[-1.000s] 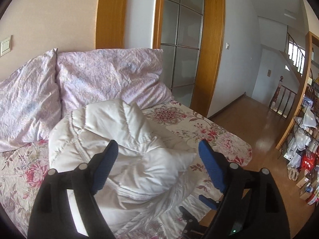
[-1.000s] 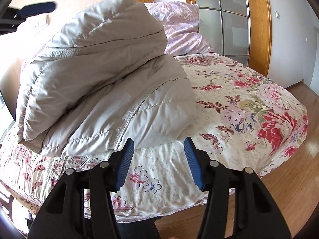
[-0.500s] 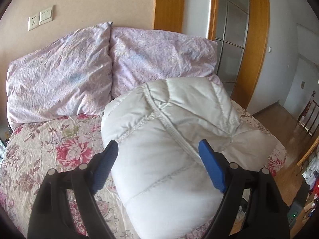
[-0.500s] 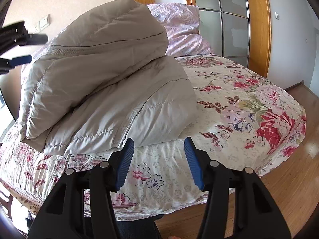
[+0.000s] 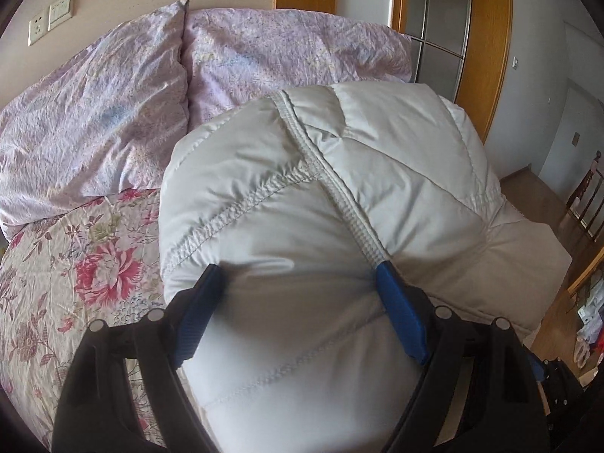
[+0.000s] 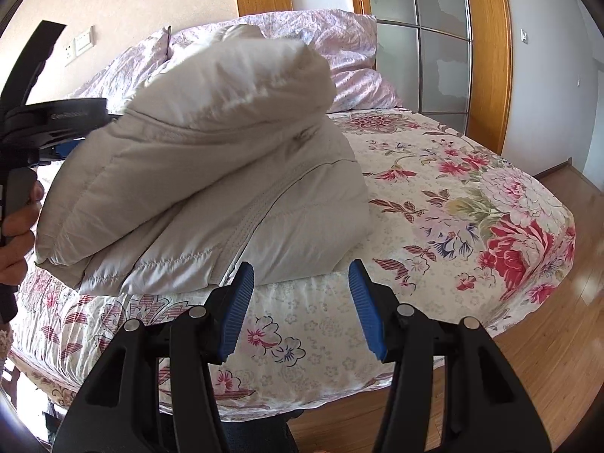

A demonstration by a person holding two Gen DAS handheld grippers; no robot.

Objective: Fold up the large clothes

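Observation:
A puffy white quilted jacket [image 5: 332,204] lies folded in a thick bundle on the flowered bed [image 5: 75,271]. My left gripper [image 5: 298,279] is open, its blue fingers pressed down on the top of the bundle, one on either side of a quilted panel. In the right wrist view the jacket [image 6: 226,173] sits near the bed's front edge and the left gripper's fingers [image 6: 68,147] touch its upper left side. My right gripper [image 6: 298,279] is open and empty, just in front of the jacket's lower edge, above the bed's side.
Two lilac pillows [image 5: 113,105] lean on the wall at the head of the bed. A wooden-framed glass door [image 6: 438,53] stands behind the bed. Wooden floor [image 6: 547,339] lies to the right of the bed [image 6: 472,196].
My left gripper has swung over and come down onto the top of the jacket, squashing the upper fold. My right gripper has moved a little closer to the jacket's lower edge.

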